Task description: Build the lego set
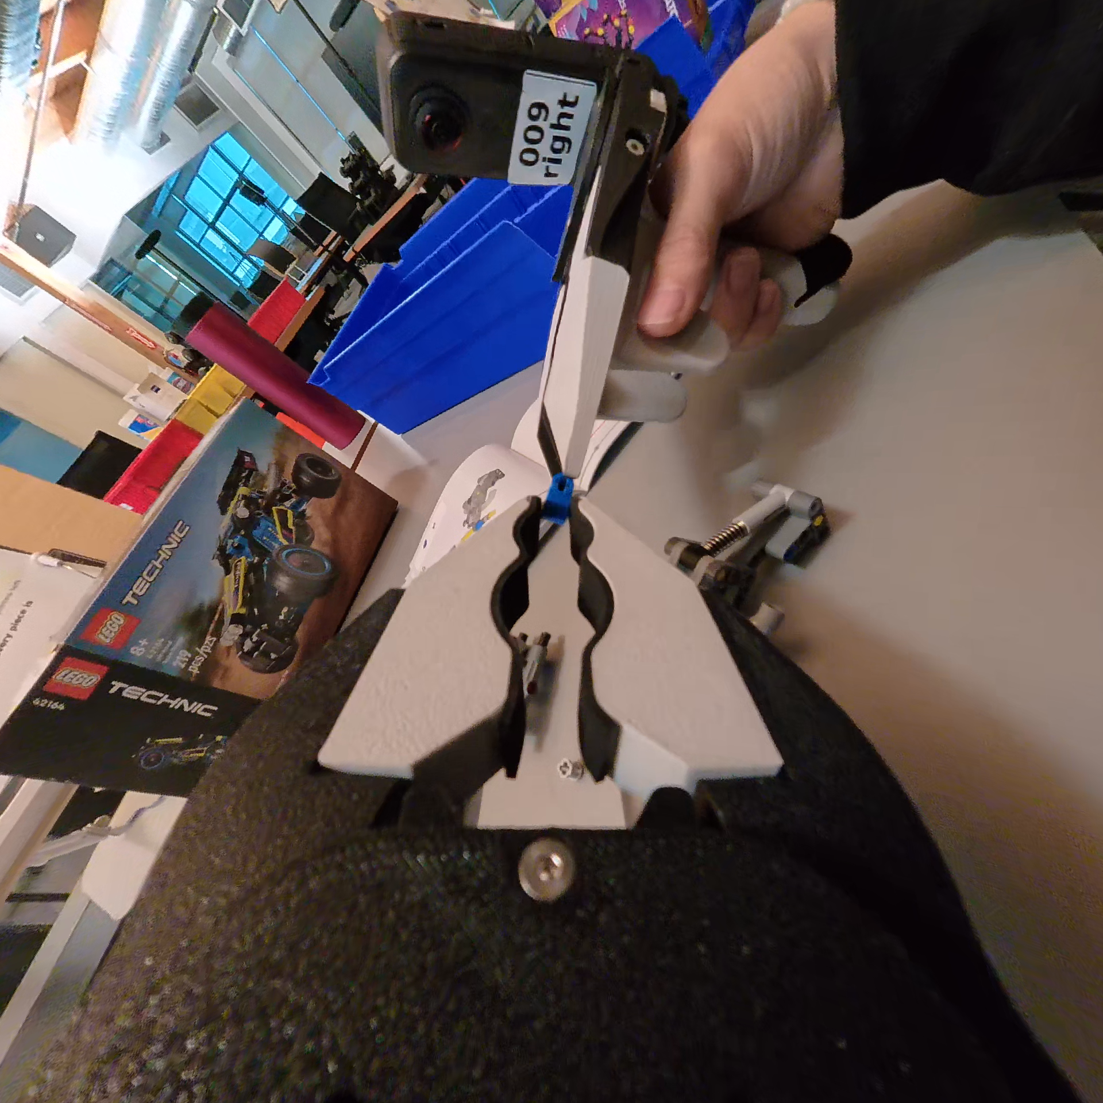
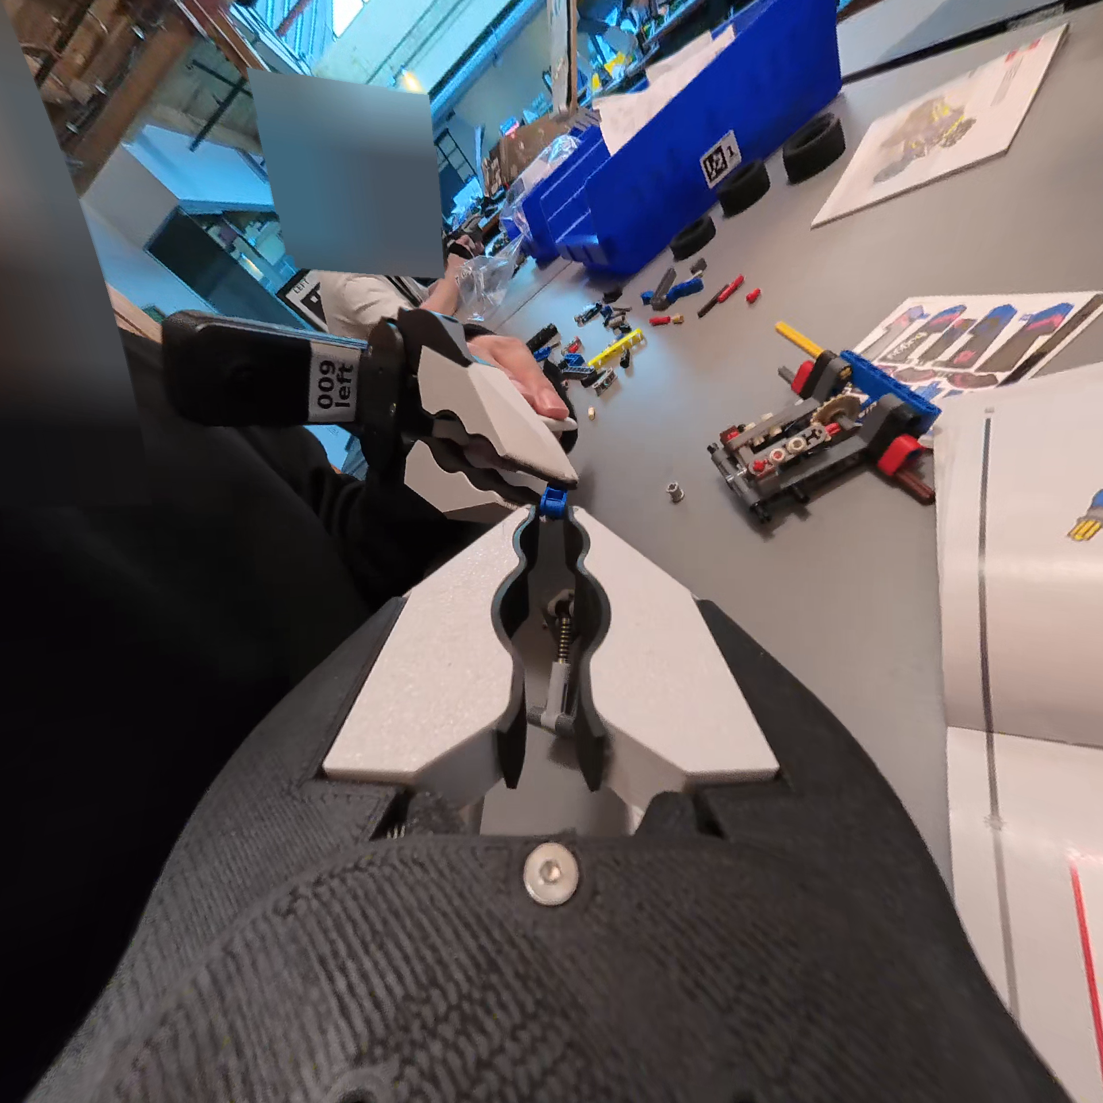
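1. While both tools met in mid-air above the tabletop point(image 2: 686, 382), you had a small blue connector point(image 1: 558, 494) pinched between them: your left hand-held gripper point(image 1: 552, 507) was closed on one end and your right hand-held gripper point(image 2: 554, 507) closed on the other.
2. You seemed mid-handover or re-gripping the piece; next, one side had to let go without twisting it.
3. Its long axis ran roughly from one set of tips to the other, clear of the surface.
4. The half-built chassis point(image 2: 835, 430) lay well apart, and the shock-absorber assembly point(image 1: 746, 537) sat below
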Demonstrator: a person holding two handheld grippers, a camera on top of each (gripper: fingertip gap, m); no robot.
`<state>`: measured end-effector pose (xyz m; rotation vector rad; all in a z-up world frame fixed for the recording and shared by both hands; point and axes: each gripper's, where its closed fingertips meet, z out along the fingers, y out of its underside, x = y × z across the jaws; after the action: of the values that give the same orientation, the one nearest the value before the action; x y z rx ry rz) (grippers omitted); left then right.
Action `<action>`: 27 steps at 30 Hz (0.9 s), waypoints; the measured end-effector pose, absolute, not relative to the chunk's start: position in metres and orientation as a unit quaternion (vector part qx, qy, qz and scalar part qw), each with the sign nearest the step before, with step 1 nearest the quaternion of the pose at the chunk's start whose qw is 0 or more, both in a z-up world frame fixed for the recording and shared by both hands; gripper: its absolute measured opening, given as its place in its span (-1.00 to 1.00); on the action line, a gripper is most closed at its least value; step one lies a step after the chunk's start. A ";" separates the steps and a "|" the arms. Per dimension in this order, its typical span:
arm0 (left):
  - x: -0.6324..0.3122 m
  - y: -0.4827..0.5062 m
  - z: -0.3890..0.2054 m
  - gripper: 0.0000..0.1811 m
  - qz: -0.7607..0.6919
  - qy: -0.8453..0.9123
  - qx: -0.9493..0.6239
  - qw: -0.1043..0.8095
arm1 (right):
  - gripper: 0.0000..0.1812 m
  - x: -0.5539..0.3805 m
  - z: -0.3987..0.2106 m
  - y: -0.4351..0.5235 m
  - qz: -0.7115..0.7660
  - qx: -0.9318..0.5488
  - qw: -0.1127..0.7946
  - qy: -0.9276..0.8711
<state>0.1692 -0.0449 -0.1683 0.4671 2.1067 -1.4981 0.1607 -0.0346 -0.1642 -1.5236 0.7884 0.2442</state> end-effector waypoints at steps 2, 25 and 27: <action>0.170 -0.045 -0.168 -0.93 -0.554 0.777 0.166 0.248 | -0.94 0.161 -0.164 -0.034 0.101 -0.672 0.648 0.344; 0.167 -0.041 -0.178 -0.94 -0.568 0.817 0.065 0.074 | -0.85 0.165 -0.171 -0.030 -0.170 -0.803 0.546 0.168; 0.166 -0.041 -0.180 -0.94 -0.561 0.821 0.077 0.078 | -0.86 0.163 -0.174 -0.030 -0.166 -0.808 0.541 0.163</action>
<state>0.1656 -0.0410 -0.1805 0.2300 2.4574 -1.6784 0.1634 -0.0301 -0.1744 -1.9199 0.3864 -0.3953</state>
